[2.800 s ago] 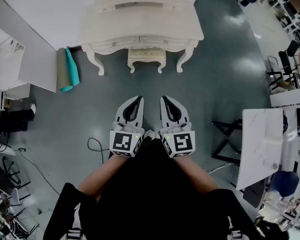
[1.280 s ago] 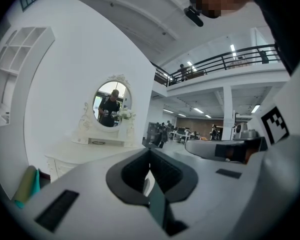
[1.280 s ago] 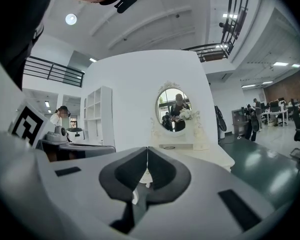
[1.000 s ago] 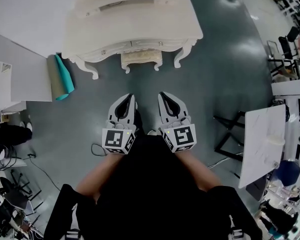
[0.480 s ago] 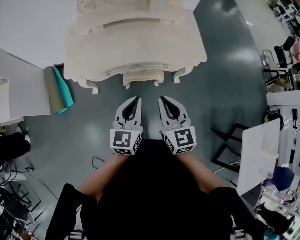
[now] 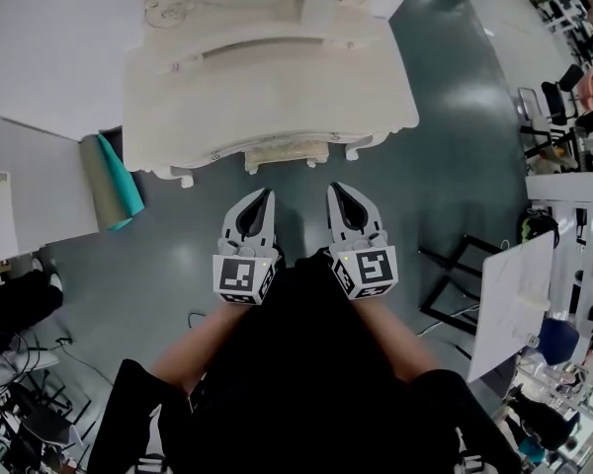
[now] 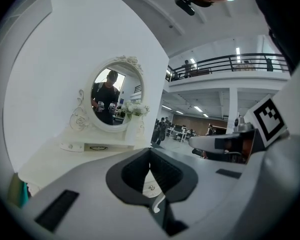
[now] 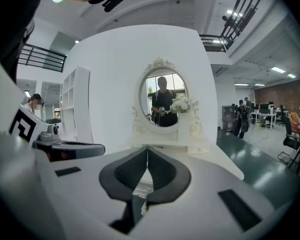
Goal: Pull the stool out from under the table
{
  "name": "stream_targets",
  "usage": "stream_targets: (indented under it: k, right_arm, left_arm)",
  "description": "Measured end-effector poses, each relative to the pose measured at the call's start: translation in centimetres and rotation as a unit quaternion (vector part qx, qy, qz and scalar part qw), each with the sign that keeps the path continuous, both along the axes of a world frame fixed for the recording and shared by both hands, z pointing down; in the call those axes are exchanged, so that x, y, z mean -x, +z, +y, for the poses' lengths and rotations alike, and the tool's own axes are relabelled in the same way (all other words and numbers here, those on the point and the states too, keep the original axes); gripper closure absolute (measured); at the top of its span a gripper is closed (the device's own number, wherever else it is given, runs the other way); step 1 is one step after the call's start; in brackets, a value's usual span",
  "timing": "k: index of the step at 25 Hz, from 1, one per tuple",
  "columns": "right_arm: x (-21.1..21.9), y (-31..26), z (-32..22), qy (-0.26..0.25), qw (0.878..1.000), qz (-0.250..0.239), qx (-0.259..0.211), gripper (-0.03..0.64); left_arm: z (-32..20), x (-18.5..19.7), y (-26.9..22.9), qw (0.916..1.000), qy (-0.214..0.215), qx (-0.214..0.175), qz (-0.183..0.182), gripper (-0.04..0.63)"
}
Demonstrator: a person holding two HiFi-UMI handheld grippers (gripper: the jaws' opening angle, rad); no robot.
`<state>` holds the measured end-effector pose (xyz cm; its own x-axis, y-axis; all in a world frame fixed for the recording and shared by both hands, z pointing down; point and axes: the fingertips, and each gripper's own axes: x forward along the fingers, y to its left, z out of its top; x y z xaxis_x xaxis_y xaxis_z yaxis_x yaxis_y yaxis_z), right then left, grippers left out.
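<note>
Left gripper [image 6: 264,196] clenched, jaws tip to tip, nothing between them. Right gripper [image 6: 334,188] likewise shut and empty. Both are held side by side, apart, before the person's dark torso, tips toward 12 o'clock.

At 3 o'clock, well clear of the right gripper: black stand [image 6: 453,282], and beyond it a white slab [image 6: 509,304].

Bare grey floor [image 6: 445,146] lies between the tips and the furniture.

Stool [image 6: 287,153] at 12 o'clock, near the tips, untouched. It is tucked under the table [image 6: 267,77]; only its carved front edge and two front feet show past the table's front rail. Table legs flank it at 11 and 1 o'clock.

Teal roll [image 6: 122,181] at 10 o'clock, beside the table's left end.

Farthest: oval mirror [image 8: 162,100] on the tabletop against a white wall, white flowers [image 8: 181,104] at its right.
</note>
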<state>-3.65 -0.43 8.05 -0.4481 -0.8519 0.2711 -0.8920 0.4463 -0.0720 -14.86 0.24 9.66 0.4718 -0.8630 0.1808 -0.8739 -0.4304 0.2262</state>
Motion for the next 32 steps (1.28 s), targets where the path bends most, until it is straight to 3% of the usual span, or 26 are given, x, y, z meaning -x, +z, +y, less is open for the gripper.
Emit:
stream_targets:
  k: [13, 18, 23, 27, 32]
  right_arm:
    - [-0.9, 4.2, -2.7, -0.007, 1.0, -0.006, 0.027, 0.6]
    - [-2.4, 5.7, -4.7, -0.022, 0.999, -0.008, 0.03, 0.6]
    - [-3.2, 7.2, -6.7, -0.053, 0.998, 0.001, 0.037, 0.599]
    - [-4.1, 9.7, -8.5, -0.069, 0.996, 0.001, 0.059, 0.6]
    - [-4.6, 11.1, -10.3, -0.094, 0.994, 0.013, 0.059, 0.598]
  left_arm:
    - [-2.8, 0.3, 2.6, 0.9993, -0.028, 0.025, 0.001, 0.581]
    - [-4.4, -0.9, 3.4, 0.9983, -0.047, 0.026, -0.023, 0.581]
    - [-6.4, -1.1, 4.4, 0.9967, -0.072, 0.033, -0.02, 0.581]
    - [-8.2, -1.3, 6.4, 0.9943, -0.087, 0.036, -0.051, 0.581]
    - [-8.7, -1.9, 9.6, 0.9921, -0.099, 0.074, -0.022, 0.581]
